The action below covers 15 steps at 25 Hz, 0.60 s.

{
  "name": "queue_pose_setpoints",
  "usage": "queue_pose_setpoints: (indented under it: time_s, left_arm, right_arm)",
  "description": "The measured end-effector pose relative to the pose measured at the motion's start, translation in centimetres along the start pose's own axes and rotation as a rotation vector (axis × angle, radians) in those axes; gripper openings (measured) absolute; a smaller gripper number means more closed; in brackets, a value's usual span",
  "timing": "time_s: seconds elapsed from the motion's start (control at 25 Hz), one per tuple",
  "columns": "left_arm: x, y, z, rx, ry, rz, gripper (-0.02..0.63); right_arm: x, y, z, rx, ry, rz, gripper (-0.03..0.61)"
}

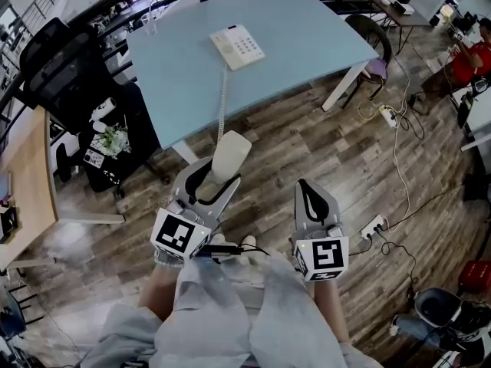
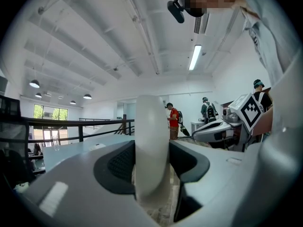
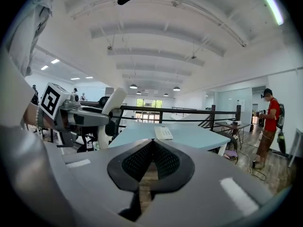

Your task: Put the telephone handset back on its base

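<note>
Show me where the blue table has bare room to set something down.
The table is bare right of the telephone base, up to its right edge. Smaller free patch left of the base, toward the near left corner. Crowded: in front of the base, where the coiled cord runs off the near edge to the handset.

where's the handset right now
Head view, left of centre: the handset is clamped in the left gripper above the floor, short of the table that holds the base.
</note>
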<state>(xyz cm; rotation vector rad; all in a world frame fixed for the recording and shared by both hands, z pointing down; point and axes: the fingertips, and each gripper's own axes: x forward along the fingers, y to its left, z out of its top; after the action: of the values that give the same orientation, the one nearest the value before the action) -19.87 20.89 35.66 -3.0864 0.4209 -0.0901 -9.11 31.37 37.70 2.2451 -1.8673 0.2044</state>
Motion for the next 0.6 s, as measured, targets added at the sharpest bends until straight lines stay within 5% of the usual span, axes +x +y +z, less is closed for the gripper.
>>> queue_pose_setpoints:
  time_s: [0.6]
  left_arm:
    - [1.3,-1.7,-0.2,0.012,-0.005,0.027,0.218]
  right_arm:
    - [-0.3,-2.0,-1.3,0.002,-0.007,0.025,-0.002]
